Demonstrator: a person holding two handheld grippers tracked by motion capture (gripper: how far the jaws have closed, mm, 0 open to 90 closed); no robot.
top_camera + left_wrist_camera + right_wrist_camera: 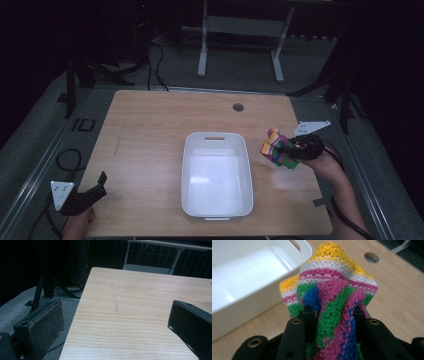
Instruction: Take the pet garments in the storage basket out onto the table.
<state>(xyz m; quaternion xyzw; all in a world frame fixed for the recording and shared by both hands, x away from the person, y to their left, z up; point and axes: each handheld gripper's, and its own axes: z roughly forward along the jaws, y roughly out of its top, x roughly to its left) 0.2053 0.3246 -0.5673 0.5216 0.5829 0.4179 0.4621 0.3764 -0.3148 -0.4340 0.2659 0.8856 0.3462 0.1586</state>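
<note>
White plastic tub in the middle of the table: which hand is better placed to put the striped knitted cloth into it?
Right. The right gripper is already shut on the multicoloured striped knitted cloth, just beside the white plastic tub. The left gripper is open near the table's left front corner, holding nothing.

Table — left half and far strip bare wood, open to passage. White bin occupies the centre; its walls block level travel, its open top is reachable from above. Knitted cloth in the right gripper hangs just beside the bin's right wall — narrow gap there. Left gripper sits at the near-left corner.
</note>
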